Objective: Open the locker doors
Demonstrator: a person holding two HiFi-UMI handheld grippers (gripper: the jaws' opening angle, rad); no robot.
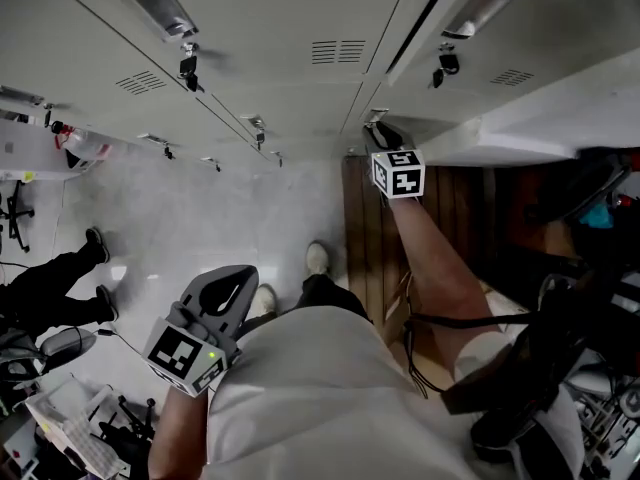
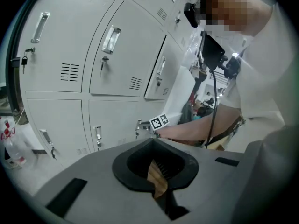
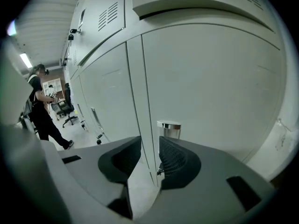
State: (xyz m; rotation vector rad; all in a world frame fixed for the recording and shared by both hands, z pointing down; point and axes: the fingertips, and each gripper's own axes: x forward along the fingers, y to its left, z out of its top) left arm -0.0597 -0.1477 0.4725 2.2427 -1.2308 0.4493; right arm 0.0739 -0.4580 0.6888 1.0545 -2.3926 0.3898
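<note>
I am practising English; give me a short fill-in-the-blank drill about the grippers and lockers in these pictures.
1. The jaws of the right gripper stand ____.
2. Just beyond them is a chrome ____ on a locker door.
3. The left gripper holds ____.
Missing words: apart; handle; nothing.

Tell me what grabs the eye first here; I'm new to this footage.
A wall of grey lockers fills the top of the head view. The right tool, open, reaches toward a chrome handle on a lower door; the left tool hangs back, shut, by the person's waist.
</note>
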